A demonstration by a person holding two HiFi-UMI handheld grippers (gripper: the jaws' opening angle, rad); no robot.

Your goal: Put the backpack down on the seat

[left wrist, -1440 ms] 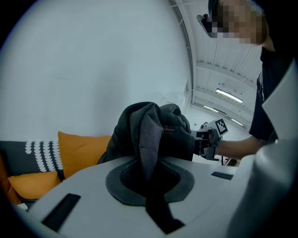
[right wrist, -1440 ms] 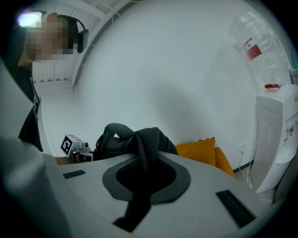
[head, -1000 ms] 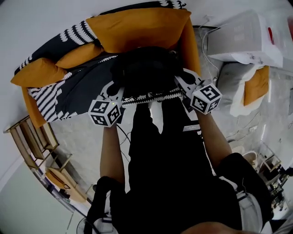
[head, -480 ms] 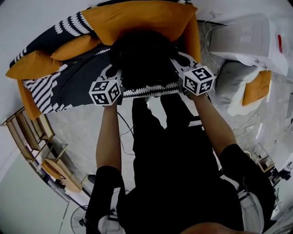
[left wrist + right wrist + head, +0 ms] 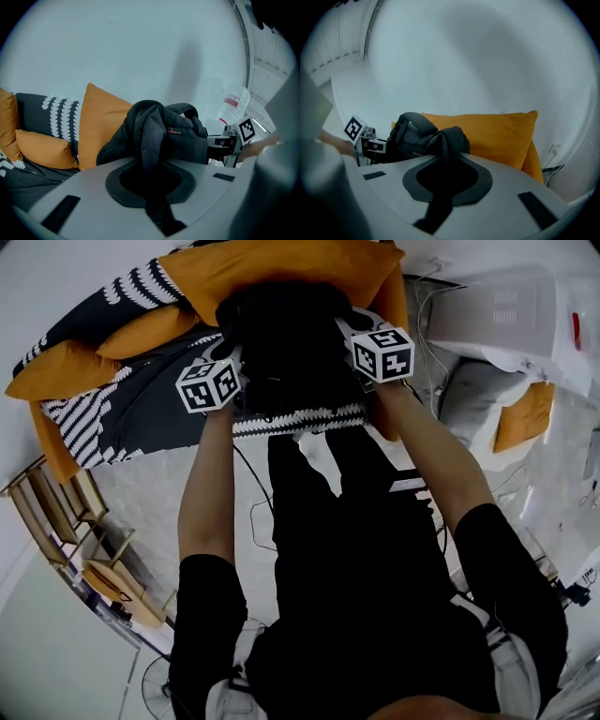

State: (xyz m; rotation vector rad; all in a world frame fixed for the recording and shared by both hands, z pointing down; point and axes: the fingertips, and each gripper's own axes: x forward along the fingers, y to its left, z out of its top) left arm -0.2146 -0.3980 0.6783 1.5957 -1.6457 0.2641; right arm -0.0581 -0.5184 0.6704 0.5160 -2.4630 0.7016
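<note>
We hold the black woven-fabric backpack (image 5: 281,343) low over the sofa seat (image 5: 150,413), which is draped in a dark, white-patterned throw, just in front of the plump orange back cushion (image 5: 281,268). Our left gripper (image 5: 151,159) and right gripper (image 5: 445,161) each have jaws nearly closed, pinching a soft fold of its cloth. Settling it down and letting go seem left to do.

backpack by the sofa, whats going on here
A person grips a black backpack with a claw in each hand. The left claw and the right claw are each shut on a fold of its fabric. The left claw's jaws have just opened a touch, with fabric between them. The backpack is at the sofa's seat, in front of the orange cushion. Whether it already rests there can't be told.
</note>
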